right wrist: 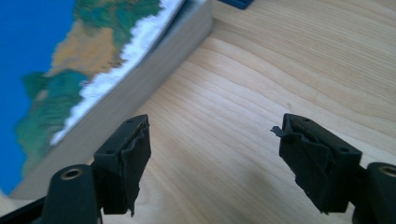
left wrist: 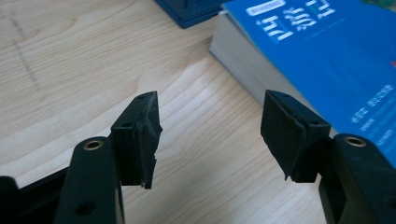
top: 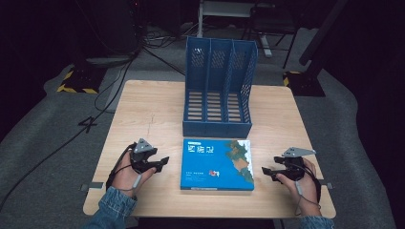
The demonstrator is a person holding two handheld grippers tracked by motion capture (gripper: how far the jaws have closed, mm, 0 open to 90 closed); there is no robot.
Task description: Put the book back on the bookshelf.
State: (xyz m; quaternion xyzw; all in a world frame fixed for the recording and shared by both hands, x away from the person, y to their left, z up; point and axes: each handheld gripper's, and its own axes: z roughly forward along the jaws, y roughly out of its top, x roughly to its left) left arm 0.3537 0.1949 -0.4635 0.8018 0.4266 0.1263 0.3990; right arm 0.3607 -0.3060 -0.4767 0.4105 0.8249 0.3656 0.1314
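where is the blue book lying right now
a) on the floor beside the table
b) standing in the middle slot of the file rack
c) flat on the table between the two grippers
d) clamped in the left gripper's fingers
c: the blue book lies flat on the table, in front of the blue file rack, with the left gripper and right gripper open on either side of it.

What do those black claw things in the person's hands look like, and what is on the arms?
Each hand holds a black tool with two blocky jaws. The left gripper and the right gripper each carry a grey three-cornered plate on top, and a thin cable trails back along each wrist. Close up, the black pads look frayed, with brass-coloured rivets behind them. Both arms wear blue denim sleeves.
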